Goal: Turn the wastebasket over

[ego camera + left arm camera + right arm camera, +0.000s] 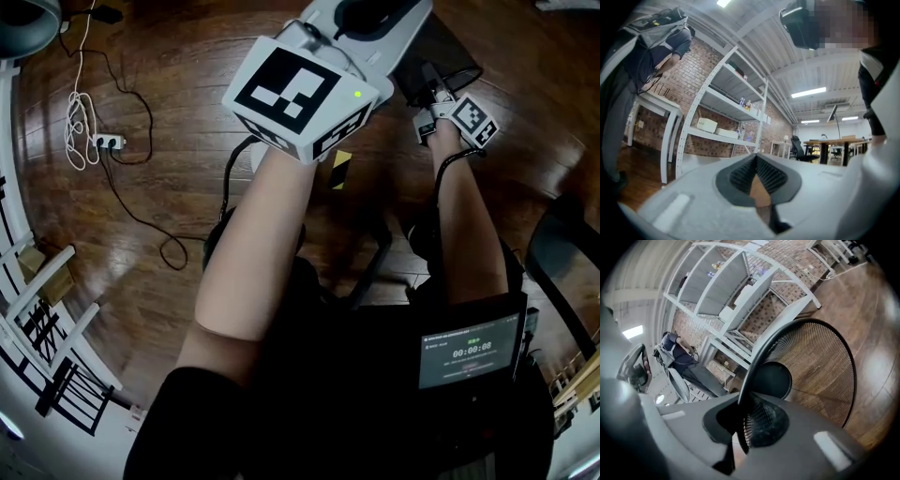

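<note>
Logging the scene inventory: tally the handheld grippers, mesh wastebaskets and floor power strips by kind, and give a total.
Grippers: 2 (left gripper, right gripper)
Wastebasket: 1
Power strip: 1
Total: 4

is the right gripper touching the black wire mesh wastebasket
Touching. The right gripper view shows the right gripper with its jaws closed on the rim of the black wire mesh wastebasket, the mesh wall pinched between the pads.
</note>
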Motion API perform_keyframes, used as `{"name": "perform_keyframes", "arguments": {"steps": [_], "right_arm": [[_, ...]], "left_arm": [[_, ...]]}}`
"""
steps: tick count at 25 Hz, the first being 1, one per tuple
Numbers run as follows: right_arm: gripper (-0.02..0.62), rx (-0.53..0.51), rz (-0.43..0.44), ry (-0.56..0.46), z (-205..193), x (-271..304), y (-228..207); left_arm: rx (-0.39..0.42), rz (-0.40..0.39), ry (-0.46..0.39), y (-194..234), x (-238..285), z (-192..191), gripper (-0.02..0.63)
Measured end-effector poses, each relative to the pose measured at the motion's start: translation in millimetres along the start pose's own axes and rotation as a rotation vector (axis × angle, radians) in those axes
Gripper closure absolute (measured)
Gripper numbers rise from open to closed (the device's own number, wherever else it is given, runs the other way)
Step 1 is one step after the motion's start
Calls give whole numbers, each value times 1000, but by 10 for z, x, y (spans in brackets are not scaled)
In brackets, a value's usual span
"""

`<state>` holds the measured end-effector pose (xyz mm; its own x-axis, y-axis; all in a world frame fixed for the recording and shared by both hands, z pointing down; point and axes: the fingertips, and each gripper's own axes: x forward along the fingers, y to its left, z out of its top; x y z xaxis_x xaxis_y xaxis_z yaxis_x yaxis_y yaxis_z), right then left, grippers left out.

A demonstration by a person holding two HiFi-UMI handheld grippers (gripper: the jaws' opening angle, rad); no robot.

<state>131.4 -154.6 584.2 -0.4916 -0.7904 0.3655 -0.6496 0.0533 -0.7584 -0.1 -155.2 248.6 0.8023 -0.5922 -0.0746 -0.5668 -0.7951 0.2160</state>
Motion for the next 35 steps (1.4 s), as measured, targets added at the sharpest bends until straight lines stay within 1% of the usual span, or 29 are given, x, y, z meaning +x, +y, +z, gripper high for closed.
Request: {"name": "perform_keyframes", "arguments": {"steps": [3,5,6,9,11,13,16,22,25,29,35], "right_arm": [[588,-82,-10,55,41,-24,90],[588,-131,-8,86,54,-50,170],[588,-157,-7,104,53,-64,207],[586,-241,-5,167,30,-90,292],[586,-295,-15,214,11,-93,317],[586,-355,-40,265,1,-113,316],[586,-465,-49,360,-68,-141,320],[583,-747,-80,554,-268,-161,206],[580,-916,-93,664,-409,-142,108],[577,-1135,-110,797,-634,-132,10],[574,-1463,-91,988,-966,-174,12]], "left_arm": [[59,20,65,-4,51,-124,604],[97,36,88,10,70,-183,604],[101,41,97,8,78,-207,604],[74,55,133,-9,119,-304,604],[75,64,153,1,150,-363,604],[85,57,155,-21,168,-376,604],[91,55,149,-48,155,-346,604],[86,64,141,-52,176,-348,604],[82,71,139,-21,180,-358,603],[56,83,133,28,180,-366,604],[50,101,126,66,188,-342,604]]}}
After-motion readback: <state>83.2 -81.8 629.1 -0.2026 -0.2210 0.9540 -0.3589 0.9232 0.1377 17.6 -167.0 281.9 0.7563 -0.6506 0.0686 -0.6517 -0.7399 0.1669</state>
